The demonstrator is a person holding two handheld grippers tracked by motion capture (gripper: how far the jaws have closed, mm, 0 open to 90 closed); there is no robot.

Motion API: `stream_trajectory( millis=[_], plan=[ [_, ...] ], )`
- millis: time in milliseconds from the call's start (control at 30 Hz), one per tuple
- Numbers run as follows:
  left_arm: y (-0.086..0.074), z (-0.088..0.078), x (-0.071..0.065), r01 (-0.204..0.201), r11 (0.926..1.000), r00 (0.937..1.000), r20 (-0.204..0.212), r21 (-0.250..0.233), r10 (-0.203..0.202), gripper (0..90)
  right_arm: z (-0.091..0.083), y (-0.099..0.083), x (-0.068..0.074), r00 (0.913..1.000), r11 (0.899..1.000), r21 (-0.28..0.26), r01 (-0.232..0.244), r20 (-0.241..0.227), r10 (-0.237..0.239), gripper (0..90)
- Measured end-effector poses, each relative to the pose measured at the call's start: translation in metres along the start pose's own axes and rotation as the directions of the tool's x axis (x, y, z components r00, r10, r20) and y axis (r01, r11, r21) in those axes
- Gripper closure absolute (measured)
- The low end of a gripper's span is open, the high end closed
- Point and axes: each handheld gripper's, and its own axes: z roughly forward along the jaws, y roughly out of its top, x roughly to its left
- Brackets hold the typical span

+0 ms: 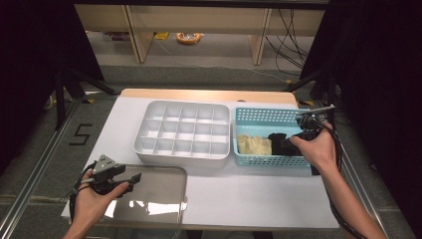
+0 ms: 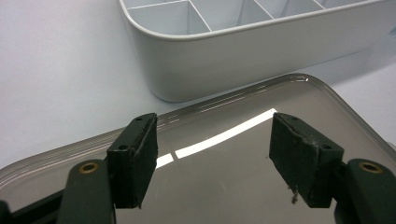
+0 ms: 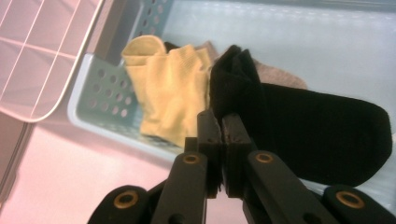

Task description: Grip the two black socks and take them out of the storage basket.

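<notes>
Two socks in the blue basket (image 1: 263,115) at the right of the tabletop (image 1: 249,199): a yellow sock (image 3: 173,98) and a black sock (image 3: 317,135), side by side and touching, the yellow at about nine o'clock from the black in the high view.

Right gripper (image 3: 220,122) over the basket's near wall, fingers (image 3: 236,135) drawn almost fully together, apparently pinching a fold at the black sock's bunched end. Depth of the bite hard to tell, dark cloth against dark pads. From that pinch, long axis of the sock off toward three or four o'clock in the right gripper view, most of its length lying loose inside the basket.

Likely next: a carry to the white divided tray (image 1: 180,155), just beside the basket, at about nine o'clock from the right fingers in the high view. Worth minding: a long loose tail, apt to drag over the basket wall unless lifted clear first.

Left gripper (image 2: 212,158) well apart, at about eight o'clock from the tray, fingers wide with nothing between them, hovering over the clear lid (image 2: 224,196) at the tabletop's near left corner. Right hand by far the nearer to the sock; no call for the left here.
</notes>
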Motion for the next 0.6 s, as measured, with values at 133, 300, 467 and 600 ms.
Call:
stream_trajectory(
  millis=[133,300,467,600],
  plan=[
    [0.000,-0.001,0.000,-0.012,0.9999,0.9999,-0.004,0.009,0.012,32.0,0.001,-0.004,0.003,0.9932,0.993,-0.020,0.112,-0.027,-0.113,88.6],
    [0.000,-0.001,0.000,-0.012,0.9999,0.9999,-0.002,0.007,0.012,32.0,0.001,-0.010,0.019,0.9915,0.992,0.037,0.124,-0.044,-0.122,88.6],
    [0.000,-0.001,0.000,-0.005,1.0000,1.0000,0.002,0.005,0.005,32.0,0.005,-0.017,0.025,0.9855,0.983,0.073,0.167,-0.044,-0.164,88.6],
    [0.001,-0.001,0.000,-0.012,0.9999,0.9999,-0.001,0.006,0.012,32.0,0.007,-0.022,0.028,0.9830,0.979,0.094,0.181,-0.050,-0.176,88.6]
  ],
)
